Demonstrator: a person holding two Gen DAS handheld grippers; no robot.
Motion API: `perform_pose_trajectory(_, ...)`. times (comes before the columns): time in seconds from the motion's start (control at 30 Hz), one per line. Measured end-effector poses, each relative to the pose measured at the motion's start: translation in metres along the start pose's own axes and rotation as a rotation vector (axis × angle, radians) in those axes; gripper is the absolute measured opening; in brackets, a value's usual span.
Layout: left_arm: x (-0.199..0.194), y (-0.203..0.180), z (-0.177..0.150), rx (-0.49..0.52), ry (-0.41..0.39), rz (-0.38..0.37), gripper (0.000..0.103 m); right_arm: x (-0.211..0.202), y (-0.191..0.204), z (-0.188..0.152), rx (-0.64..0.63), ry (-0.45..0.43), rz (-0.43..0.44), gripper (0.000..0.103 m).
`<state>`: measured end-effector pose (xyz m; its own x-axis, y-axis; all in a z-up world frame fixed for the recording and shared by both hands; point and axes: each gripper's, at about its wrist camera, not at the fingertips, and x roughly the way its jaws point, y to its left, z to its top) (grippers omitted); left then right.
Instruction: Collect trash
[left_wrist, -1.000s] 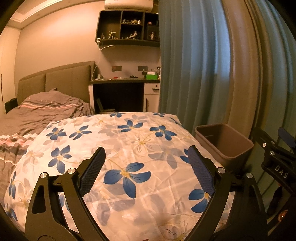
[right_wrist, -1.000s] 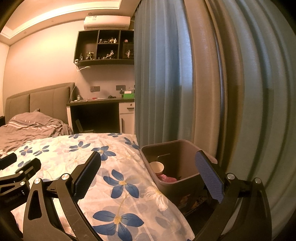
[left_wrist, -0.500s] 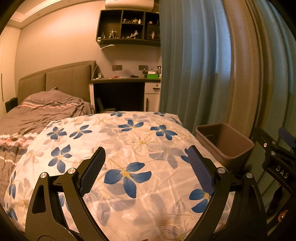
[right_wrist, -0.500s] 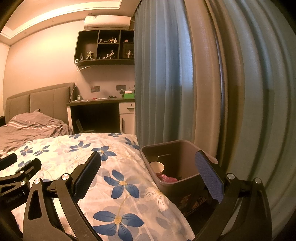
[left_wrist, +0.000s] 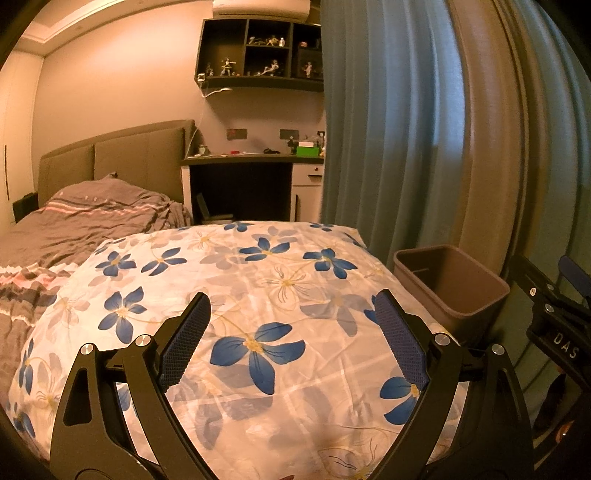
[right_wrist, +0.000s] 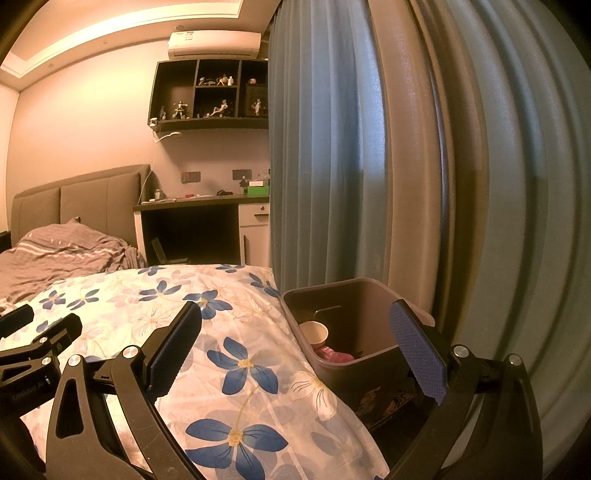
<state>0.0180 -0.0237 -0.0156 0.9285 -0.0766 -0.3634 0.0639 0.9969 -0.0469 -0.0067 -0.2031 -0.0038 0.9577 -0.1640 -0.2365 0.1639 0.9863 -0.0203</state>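
Above the quilt (left_wrist: 258, 295) I am holding both grippers, left (left_wrist: 291, 332) and right (right_wrist: 295, 343), spread and empty, with cup (right_wrist: 314, 331) and pink wrapper (right_wrist: 334, 355) lying in the bin (right_wrist: 373, 295) beside the bed, so I judge I should be scanning for leftover trash.

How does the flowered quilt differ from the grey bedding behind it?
The flowered quilt is white with blue flowers; the grey bedding is brown-grey with pale stripes. The quilt lies smooth and puffed near the bin; the bedding is rumpled by the headboard. Both lie on the same bed.
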Motion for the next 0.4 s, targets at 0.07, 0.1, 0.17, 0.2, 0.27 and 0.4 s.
perform_pose_trajectory(0.07,0.0004,0.0007,-0.0003,-0.001,0.0,0.003,0.089,0.0006,0.0006,-0.0005,-0.001,0.0,0.0,0.097)
perform_pose_trajectory(0.1,0.0007,0.0009,-0.0005,-0.003,0.001,0.007,0.089,0.0009,0.001,-0.0001,0.0,0.0,0.0,0.097)
perform_pose_trajectory(0.17,-0.0002,0.0032,-0.001,-0.008,0.002,0.014,0.09,0.0004,0.0007,-0.0006,0.0,-0.001,0.0,0.097)
perform_pose_trajectory(0.2,0.0008,0.0016,-0.0002,-0.009,0.003,0.016,0.09,0.0004,0.0005,-0.0006,-0.001,0.0,0.0,0.097)
perform_pose_trajectory(0.27,0.0004,0.0014,0.0002,-0.01,0.004,0.025,0.092,0.0006,0.0005,-0.0006,0.0,-0.001,0.0,0.097)
perform_pose_trajectory(0.4,0.0017,0.0024,0.0013,-0.025,0.015,0.021,0.092,0.0006,0.0002,-0.0007,0.0,-0.001,0.0,0.097)
